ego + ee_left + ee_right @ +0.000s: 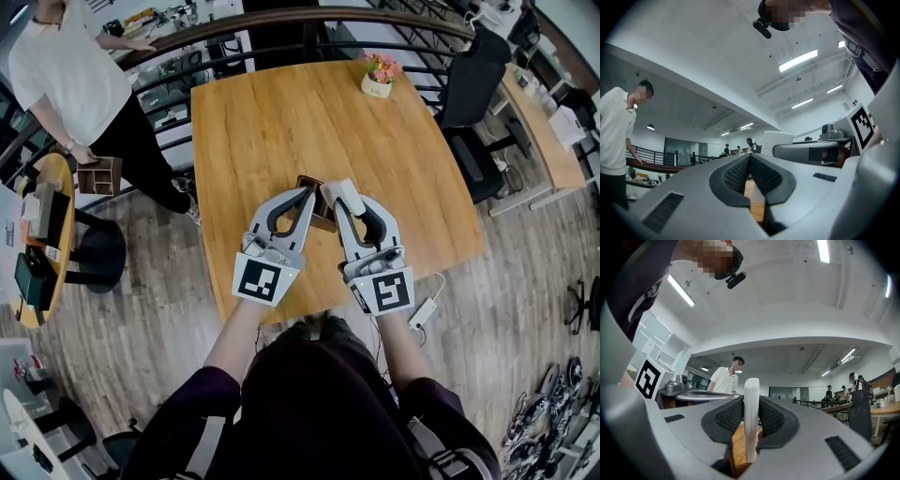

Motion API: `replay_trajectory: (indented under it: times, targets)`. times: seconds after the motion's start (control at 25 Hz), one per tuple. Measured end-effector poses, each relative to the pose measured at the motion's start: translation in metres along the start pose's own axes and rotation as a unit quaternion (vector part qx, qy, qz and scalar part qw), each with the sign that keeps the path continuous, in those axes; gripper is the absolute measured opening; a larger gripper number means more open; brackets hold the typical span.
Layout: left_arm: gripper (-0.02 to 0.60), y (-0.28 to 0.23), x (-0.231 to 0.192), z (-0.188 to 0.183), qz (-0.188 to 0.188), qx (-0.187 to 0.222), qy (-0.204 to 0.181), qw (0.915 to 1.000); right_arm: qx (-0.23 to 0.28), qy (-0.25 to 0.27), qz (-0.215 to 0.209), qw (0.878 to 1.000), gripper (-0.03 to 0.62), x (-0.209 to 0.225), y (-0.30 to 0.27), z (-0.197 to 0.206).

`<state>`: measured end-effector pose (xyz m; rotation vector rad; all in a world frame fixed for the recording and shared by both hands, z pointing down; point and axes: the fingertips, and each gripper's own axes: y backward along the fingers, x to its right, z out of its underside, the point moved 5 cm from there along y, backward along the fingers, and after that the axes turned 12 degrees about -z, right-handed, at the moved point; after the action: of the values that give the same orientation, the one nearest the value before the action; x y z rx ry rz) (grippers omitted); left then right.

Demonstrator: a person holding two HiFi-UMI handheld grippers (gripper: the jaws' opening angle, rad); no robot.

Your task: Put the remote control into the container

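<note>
A white remote control (343,194) stands on end between the pads of my right gripper (352,208), which is shut on it. In the right gripper view the remote control (751,394) rises upright out of the right gripper (751,405). Just under both grippers, a small dark brown container (322,221) rests on the wooden table (281,112), mostly hidden by the fingers. My left gripper (307,195) hangs beside the remote over the container's left edge. In its own view the left gripper (750,157) has its jaws meeting at the tips with nothing seen between them.
A flower pot (377,81) sits at the table's far edge. A black chair (473,84) stands at the far right. A person (66,75) stands at the left beside a railing, holding a brown box (98,175). A round side table (42,234) is at the left.
</note>
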<state>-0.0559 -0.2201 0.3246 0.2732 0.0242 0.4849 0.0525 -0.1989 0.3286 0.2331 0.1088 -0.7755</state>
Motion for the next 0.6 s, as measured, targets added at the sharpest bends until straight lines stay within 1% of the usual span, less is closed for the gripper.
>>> replay_trajectory:
  times: [0.16,0.28,0.44,0.6]
  targets:
    - [0.012,-0.014,-0.019,0.008,-0.009,0.001,0.003,1.0000,-0.006,-0.010,0.001,1.000,0.103,0.008,-0.023,0.011]
    - [0.012,-0.024,-0.029,0.023,-0.013,-0.003,0.009,0.9999,-0.008,-0.024,0.008,1.000,0.103,0.017,-0.037,0.028]
    - [0.012,-0.035,-0.039,0.059,-0.010,-0.018,0.021,0.9996,-0.020,-0.046,0.016,0.999,0.103,0.026,-0.053,0.065]
    - [0.012,-0.044,-0.050,0.099,-0.015,-0.043,0.035,0.9984,-0.034,-0.073,0.030,0.996,0.103,0.032,-0.064,0.105]
